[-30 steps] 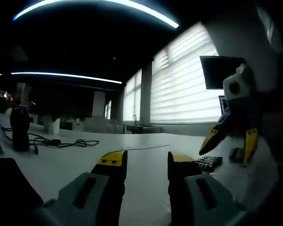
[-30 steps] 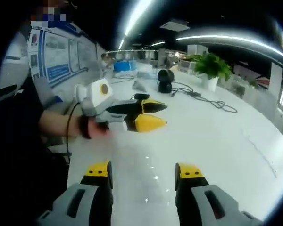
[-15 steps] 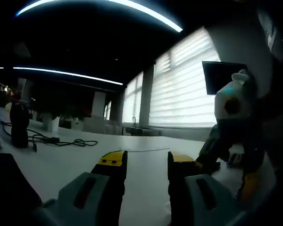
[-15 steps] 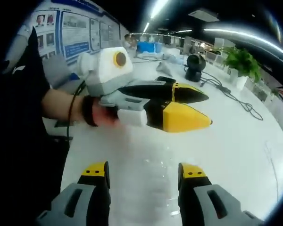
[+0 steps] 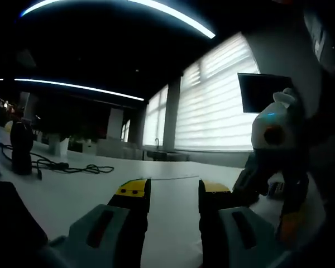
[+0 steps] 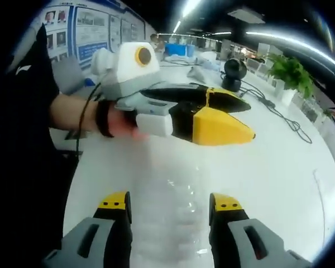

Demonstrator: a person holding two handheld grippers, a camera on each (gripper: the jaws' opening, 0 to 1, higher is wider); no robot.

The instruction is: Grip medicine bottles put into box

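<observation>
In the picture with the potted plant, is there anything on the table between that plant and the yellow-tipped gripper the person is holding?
Yes. In the right gripper view, a black cable trails across the white table between the potted plant and the left gripper.

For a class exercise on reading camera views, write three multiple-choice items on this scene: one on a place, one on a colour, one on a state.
1. In the right gripper view, where is the potted plant?
A. upper right, at the far side of the table
B. between the jaws
C. in the person's hand

2. What colour are the tips of the left gripper?
A. red
B. yellow
C. green

3. How do the right gripper's jaws stand?
A. shut on a bottle
B. shut on nothing
C. open, holding nothing

Answers: 1 A, it stands far off on the white table; 2 B, the tips are yellow; 3 C, bare table shows between the jaws.
</observation>
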